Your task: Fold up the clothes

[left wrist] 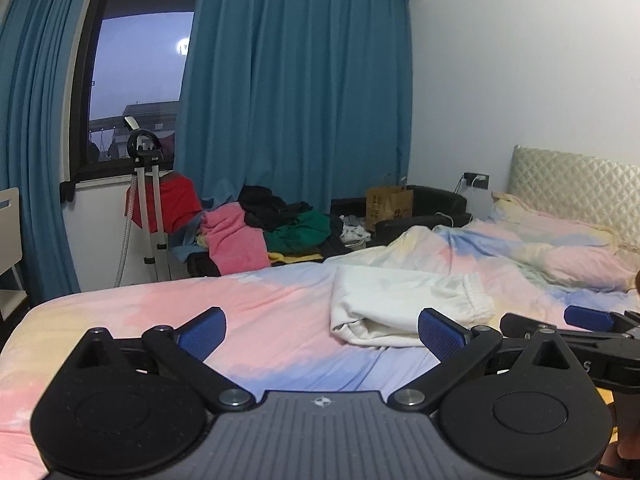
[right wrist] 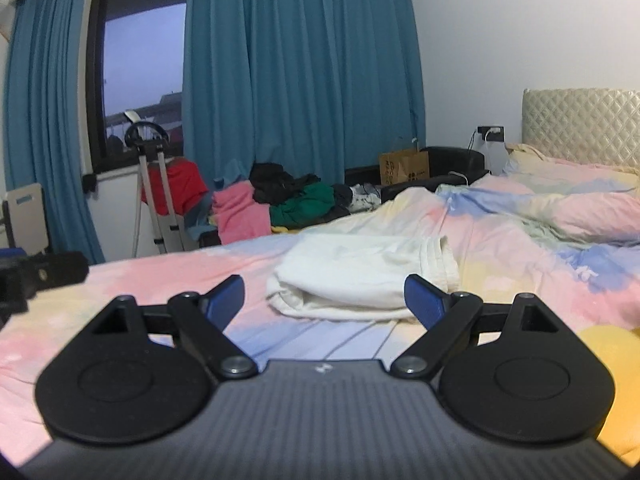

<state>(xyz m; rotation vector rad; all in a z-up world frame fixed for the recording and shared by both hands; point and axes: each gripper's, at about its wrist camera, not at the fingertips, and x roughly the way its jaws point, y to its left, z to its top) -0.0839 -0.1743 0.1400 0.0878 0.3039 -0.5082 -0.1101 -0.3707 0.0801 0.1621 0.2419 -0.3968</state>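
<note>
The left hand-held gripper [left wrist: 322,334] hovers low over the bed [left wrist: 168,304], jaws wide, holding nothing. The right hand-held gripper [right wrist: 324,300] sits beside it, jaws just as wide and empty. A white garment [right wrist: 360,276], folded into a thick bundle, lies on the pastel sheet just ahead of both, touched by neither. Beyond the bed, a clothes pile [left wrist: 276,224] sits under blue curtains [left wrist: 296,80]. A brown paper bag [left wrist: 390,204] carries dark print too blurred to read
</note>
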